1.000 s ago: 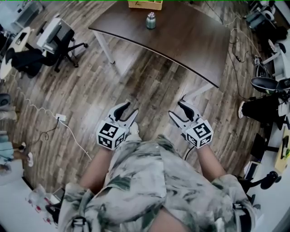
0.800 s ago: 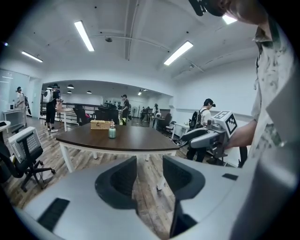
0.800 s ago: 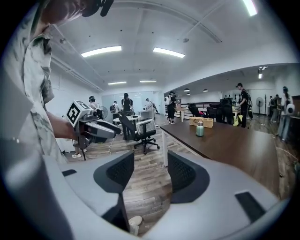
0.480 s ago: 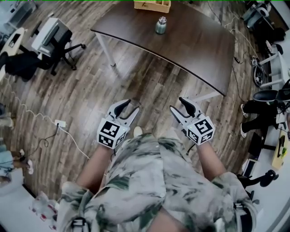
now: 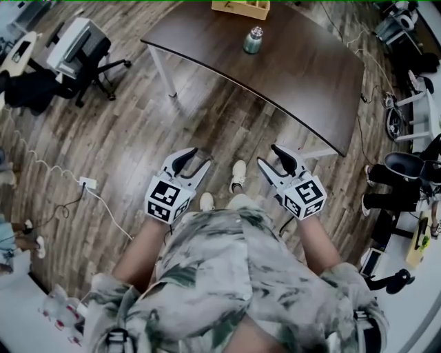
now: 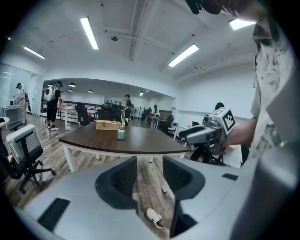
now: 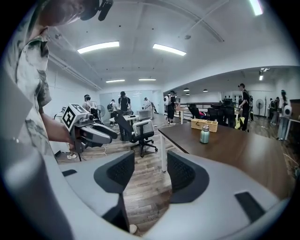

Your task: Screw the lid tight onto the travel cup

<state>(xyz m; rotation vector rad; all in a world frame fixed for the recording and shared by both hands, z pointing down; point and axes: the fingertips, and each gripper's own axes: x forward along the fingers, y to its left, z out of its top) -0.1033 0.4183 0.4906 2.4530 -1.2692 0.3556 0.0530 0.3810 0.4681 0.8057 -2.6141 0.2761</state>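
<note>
A green travel cup (image 5: 253,41) with a silver lid on top stands on the dark wooden table (image 5: 296,76), far ahead of me. It also shows small in the left gripper view (image 6: 121,133) and in the right gripper view (image 7: 204,134). My left gripper (image 5: 193,160) and right gripper (image 5: 273,158) hang side by side at waist height over the floor, well short of the table. Both stand open with only floor showing between their jaws.
A wicker box (image 5: 241,7) sits behind the cup at the table's far edge. Office chairs (image 5: 83,52) stand at the left. A cable and power strip (image 5: 87,183) lie on the wooden floor. My shoe (image 5: 238,176) steps forward between the grippers. Desks and gear (image 5: 406,103) crowd the right side.
The table and cup have drawn nearer in the head view as I walk forward. A shoe has come into view between the grippers. Both grippers keep the same pose.
</note>
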